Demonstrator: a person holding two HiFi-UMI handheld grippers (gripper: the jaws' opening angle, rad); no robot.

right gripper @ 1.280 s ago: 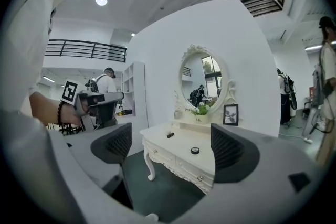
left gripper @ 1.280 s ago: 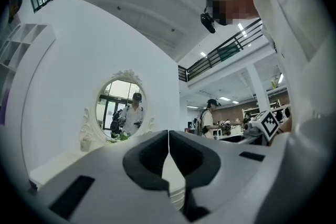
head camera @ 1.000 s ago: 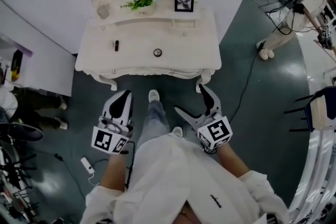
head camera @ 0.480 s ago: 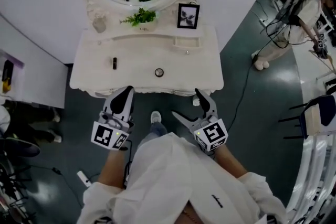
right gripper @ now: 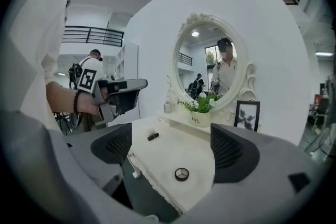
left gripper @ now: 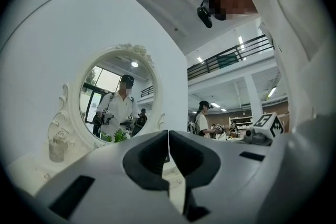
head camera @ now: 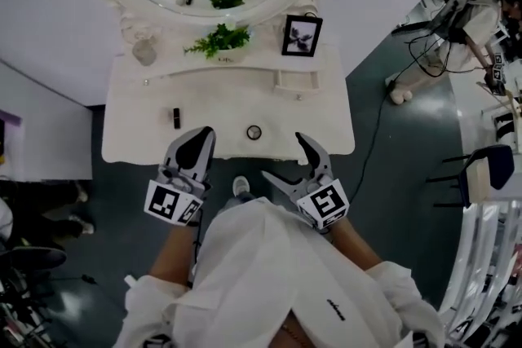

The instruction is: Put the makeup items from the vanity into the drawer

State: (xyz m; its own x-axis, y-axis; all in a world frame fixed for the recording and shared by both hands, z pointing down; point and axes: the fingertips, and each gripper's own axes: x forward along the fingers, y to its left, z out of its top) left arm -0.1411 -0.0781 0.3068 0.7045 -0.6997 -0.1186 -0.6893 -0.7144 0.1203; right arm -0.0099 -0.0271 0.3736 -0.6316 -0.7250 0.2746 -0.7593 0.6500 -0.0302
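I have come closer to the vanity (head camera: 220, 98) than I was a second ago: then both grippers hung over the dark floor short of its front edge, and now their tips reach that edge in the head view. My left gripper (head camera: 200, 144) has its jaws pressed together with nothing between them, as it did before; its own view shows the two dark pads meeting in a thin line in front of the oval mirror (left gripper: 118, 99). My right gripper (head camera: 283, 156) keeps its jaws spread wide and empty, and through the gap its view looks onto the white top. The makeup has not shifted on the vanity. The small dark lipstick (head camera: 175, 117) lies on its side on the left part of the top, beyond my left gripper and well apart from it. The round compact (head camera: 254, 132) sits near the front edge in the middle, between the two grippers and nearer the right one; in the right gripper view it appears just inside the open jaws' span, not touched by either. At the back, on the raised shelf, stand a glass jar (head camera: 144, 51), a potted plant (head camera: 220, 41) and a black picture frame (head camera: 302, 36), all where they were. Neither gripper touches any item.
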